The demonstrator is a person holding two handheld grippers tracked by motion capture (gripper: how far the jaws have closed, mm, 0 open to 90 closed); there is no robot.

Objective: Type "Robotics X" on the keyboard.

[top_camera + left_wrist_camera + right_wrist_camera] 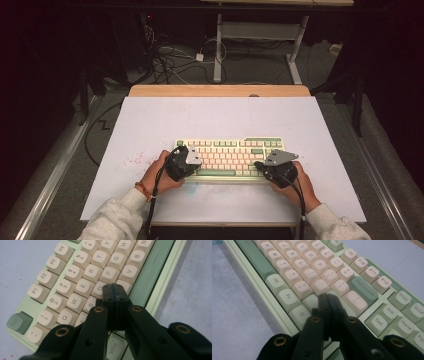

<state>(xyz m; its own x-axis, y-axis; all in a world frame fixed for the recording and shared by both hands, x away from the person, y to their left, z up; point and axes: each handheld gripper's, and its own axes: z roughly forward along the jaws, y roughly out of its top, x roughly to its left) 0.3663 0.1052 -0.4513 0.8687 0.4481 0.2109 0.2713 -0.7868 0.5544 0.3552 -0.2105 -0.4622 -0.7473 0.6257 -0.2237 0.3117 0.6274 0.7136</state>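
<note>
Both my claws, left claw [115, 290] and right claw [328, 298], pinched closed, empty, poised over keyboard [230, 156]; typing seems barely begun.
</note>
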